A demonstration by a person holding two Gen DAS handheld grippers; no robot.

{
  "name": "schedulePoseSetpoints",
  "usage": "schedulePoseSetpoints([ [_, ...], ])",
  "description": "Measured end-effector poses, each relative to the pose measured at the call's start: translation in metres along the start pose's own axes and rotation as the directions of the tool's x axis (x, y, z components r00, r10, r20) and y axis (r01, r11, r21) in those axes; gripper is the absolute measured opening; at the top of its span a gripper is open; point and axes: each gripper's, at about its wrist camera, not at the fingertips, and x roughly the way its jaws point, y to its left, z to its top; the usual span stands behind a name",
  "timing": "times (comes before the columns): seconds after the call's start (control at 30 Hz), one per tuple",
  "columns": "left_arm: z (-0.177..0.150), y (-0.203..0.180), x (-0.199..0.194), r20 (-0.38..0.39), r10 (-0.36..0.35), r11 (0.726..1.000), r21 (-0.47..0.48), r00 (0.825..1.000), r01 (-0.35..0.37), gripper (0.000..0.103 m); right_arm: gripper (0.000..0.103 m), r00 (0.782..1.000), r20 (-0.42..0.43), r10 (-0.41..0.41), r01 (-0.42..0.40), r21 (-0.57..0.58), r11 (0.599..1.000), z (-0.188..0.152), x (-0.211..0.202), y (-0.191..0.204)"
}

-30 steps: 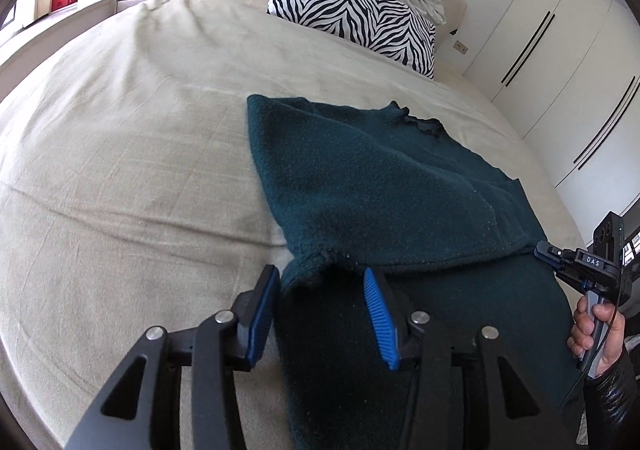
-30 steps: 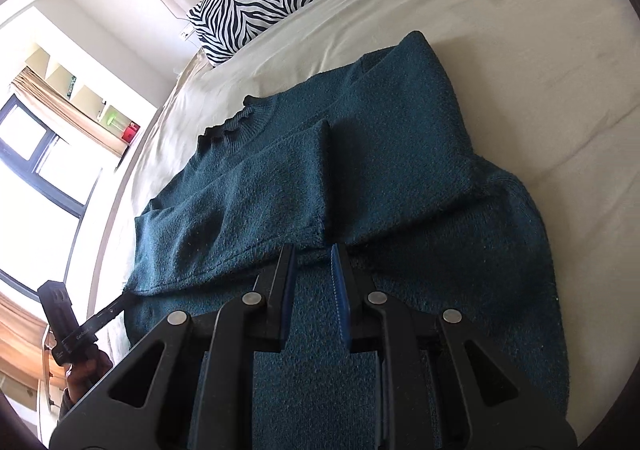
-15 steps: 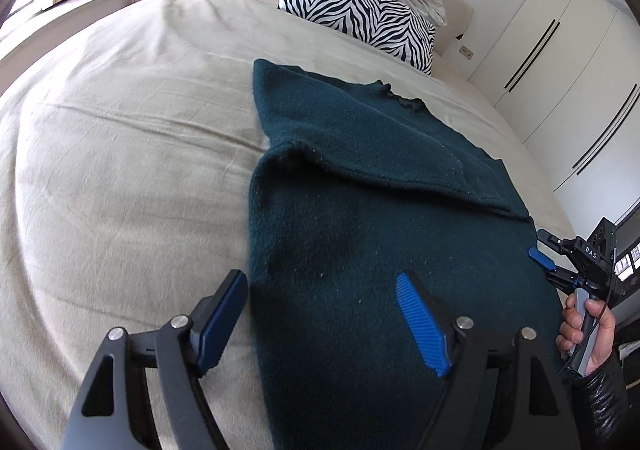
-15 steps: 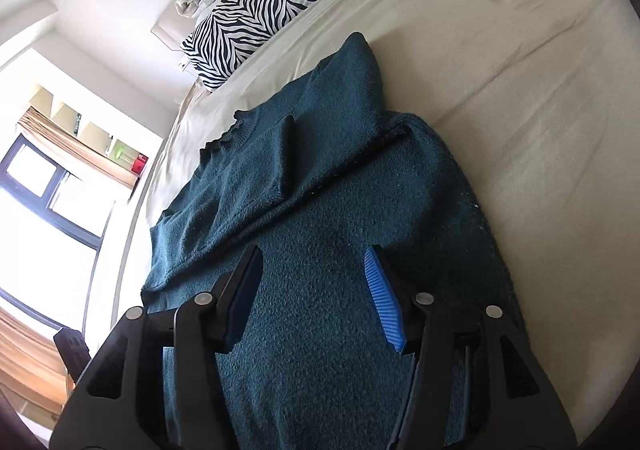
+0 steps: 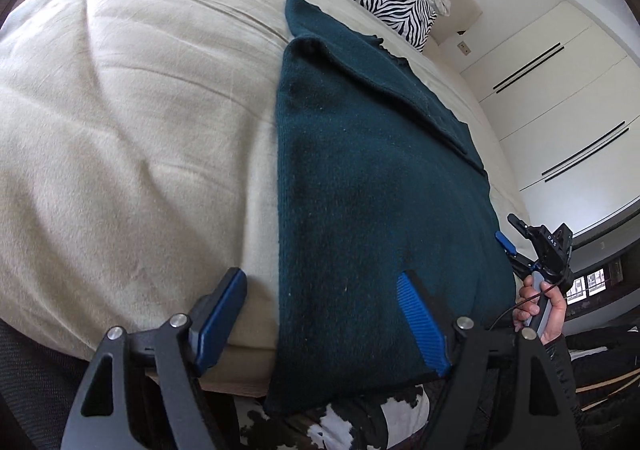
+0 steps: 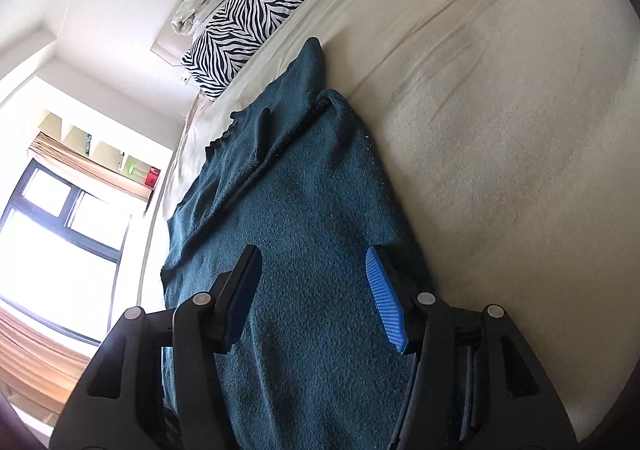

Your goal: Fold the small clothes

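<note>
Left wrist view: left gripper wide open, empty, hovering over the hem of the dark green sweater lying flat on the bed, hem draped over the near edge; right gripper visible beyond. Right wrist view: fingers parted, gripping nothing, above the knit. Soft, thick, floppy, probably grippy; best pinched at the hem corners.

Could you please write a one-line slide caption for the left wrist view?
Open left tool above the hem of a dark teal sweater with sleeves folded in on a beige bed; right tool alongside.
</note>
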Motion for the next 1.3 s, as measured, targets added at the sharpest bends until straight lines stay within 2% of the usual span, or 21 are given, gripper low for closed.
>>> schedulePoseSetpoints([
  [0.2, -0.027, 0.004, -0.005, -0.089, 0.0, 0.999, -0.033, 0.996, -0.003, 0.08, 0.053, 0.999, -0.031, -0.009, 0.009, -0.012, 1.0, -0.015, -0.03, -0.002],
  [0.27, -0.033, 0.012, -0.002, -0.112, -0.007, 0.996, -0.091, 0.994, -0.003, 0.08, 0.053, 0.998, -0.05, -0.025, 0.024, -0.018, 1.0, -0.021, -0.04, -0.005],
  [0.43, -0.036, 0.014, 0.008, -0.122, -0.016, 0.994, -0.108, 0.992, 0.003, 0.079, 0.053, 0.994, -0.098, -0.043, 0.041, -0.025, 0.999, -0.036, -0.061, -0.007],
  [0.53, -0.035, 0.011, 0.019, -0.146, -0.027, 0.994, -0.108, 0.989, 0.012, 0.069, 0.053, 0.989, -0.131, -0.065, 0.063, -0.02, 0.998, -0.045, -0.073, -0.009],
  [0.6, -0.036, 0.011, 0.024, -0.178, -0.046, 0.994, -0.108, 0.983, 0.027, 0.049, 0.053, 0.985, -0.151, -0.078, 0.075, -0.023, 0.997, -0.05, -0.082, -0.01],
  [0.73, -0.038, 0.01, 0.024, -0.189, -0.075, 0.992, -0.11, 0.979, 0.055, 0.034, 0.054, 0.973, -0.187, -0.138, 0.135, -0.027, 0.99, -0.057, -0.098, -0.014],
  [0.87, -0.039, 0.002, 0.024, -0.21, -0.105, 0.992, -0.089, 0.972, 0.088, 0.013, 0.059, 0.95, -0.25, -0.188, 0.193, -0.001, 0.981, -0.063, -0.102, -0.022],
  [0.97, -0.036, -0.006, 0.02, -0.213, -0.135, 0.99, -0.064, 0.968, 0.124, 0.012, 0.059, 0.922, -0.31, -0.234, 0.244, -0.005, 0.97, -0.067, -0.097, -0.031],
  [1.1, -0.031, -0.009, 0.01, -0.206, -0.155, 0.988, -0.048, 0.966, 0.149, 0.012, 0.059, 0.91, -0.342, -0.235, 0.254, 0.012, 0.967, -0.068, -0.091, -0.039],
  [1.23, -0.029, -0.009, 0.007, -0.194, -0.182, 0.983, -0.054, 0.964, 0.174, 0.012, 0.059, 0.885, -0.399, -0.24, 0.247, -0.036, 0.968, -0.077, -0.078, -0.037],
  [1.3, -0.029, -0.009, 0.008, -0.197, -0.182, 0.983, -0.053, 0.963, 0.175, 0.011, 0.058, 0.881, -0.413, -0.229, 0.229, -0.05, 0.972, -0.082, -0.075, -0.036],
])
